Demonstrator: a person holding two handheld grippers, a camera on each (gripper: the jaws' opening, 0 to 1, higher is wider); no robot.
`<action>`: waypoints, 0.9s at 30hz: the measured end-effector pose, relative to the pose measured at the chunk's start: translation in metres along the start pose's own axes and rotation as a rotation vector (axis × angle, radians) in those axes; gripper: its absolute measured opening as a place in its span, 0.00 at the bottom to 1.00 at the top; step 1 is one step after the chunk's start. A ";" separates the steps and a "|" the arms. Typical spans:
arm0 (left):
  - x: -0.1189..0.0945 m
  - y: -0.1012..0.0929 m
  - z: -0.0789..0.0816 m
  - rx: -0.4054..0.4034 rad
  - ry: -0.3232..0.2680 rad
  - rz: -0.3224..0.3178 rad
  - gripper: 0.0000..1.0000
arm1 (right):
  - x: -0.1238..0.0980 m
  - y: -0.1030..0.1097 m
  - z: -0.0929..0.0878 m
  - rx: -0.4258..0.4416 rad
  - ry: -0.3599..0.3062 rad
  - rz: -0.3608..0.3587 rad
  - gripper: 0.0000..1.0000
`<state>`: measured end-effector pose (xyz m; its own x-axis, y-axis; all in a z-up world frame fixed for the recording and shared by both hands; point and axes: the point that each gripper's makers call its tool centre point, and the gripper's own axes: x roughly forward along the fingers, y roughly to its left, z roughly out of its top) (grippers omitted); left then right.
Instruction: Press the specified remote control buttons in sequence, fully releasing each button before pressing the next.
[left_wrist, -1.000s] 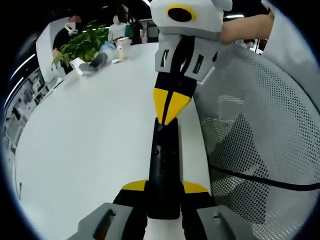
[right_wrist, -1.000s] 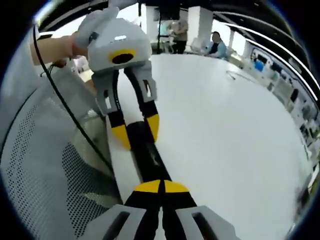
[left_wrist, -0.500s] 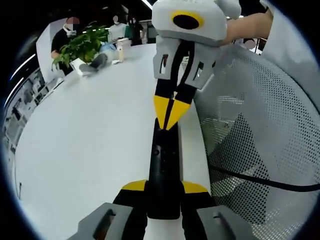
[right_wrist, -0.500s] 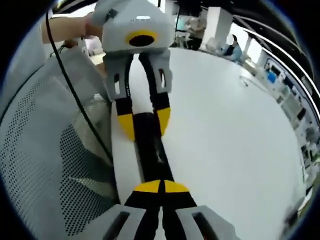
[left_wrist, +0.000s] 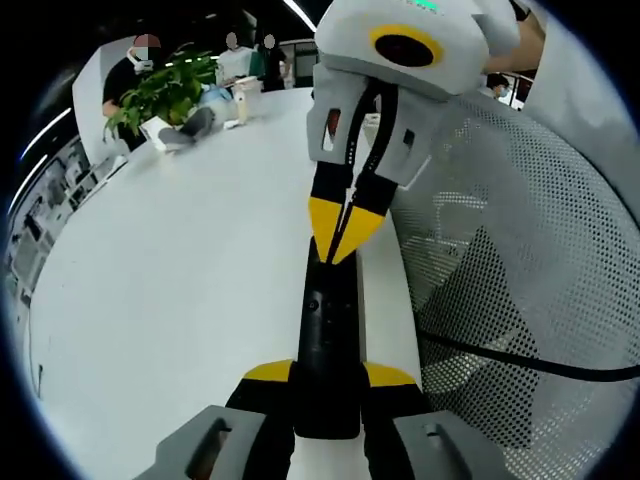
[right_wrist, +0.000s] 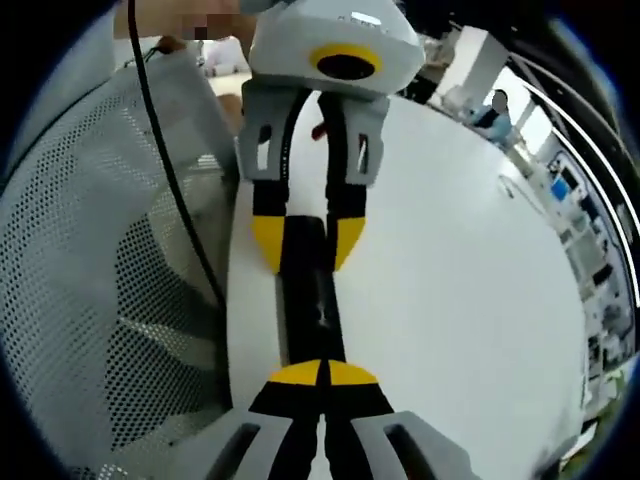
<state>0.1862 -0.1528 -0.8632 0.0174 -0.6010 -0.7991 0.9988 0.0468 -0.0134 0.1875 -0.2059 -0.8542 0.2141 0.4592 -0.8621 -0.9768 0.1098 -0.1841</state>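
Left gripper (left_wrist: 327, 375) clamped on the near end of the black remote control (left_wrist: 328, 335), jaws against both long sides; same grip seen from the far end in the right gripper view (right_wrist: 303, 245). Right gripper (right_wrist: 322, 373) pinched shut, yellow tips together over the remote's (right_wrist: 312, 300) far end; from the left gripper view (left_wrist: 343, 232), tips at or just above the button face, contact too close to call.

Possible trouble: closed tips wider than one key, so two buttons down at once if off-centre. Hard push at the free end likely to lever the remote in the left jaws, or tilt it off the white table (left_wrist: 170, 290), whose edge runs just right of the left gripper. Incomplete lift between presses would merge two presses.

No brand, label or key marking readable.
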 end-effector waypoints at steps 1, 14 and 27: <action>0.000 0.000 0.000 0.000 0.000 0.000 0.23 | 0.000 0.000 0.000 0.010 -0.005 -0.006 0.00; 0.001 0.000 0.000 -0.004 0.014 0.005 0.23 | -0.007 0.001 0.006 0.132 -0.106 -0.023 0.00; 0.000 0.000 0.000 -0.006 -0.003 0.005 0.23 | -0.001 0.001 0.002 0.068 -0.073 0.017 0.02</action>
<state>0.1866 -0.1530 -0.8637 0.0227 -0.6031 -0.7973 0.9984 0.0549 -0.0131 0.1864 -0.2043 -0.8525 0.2005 0.5244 -0.8275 -0.9778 0.1600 -0.1356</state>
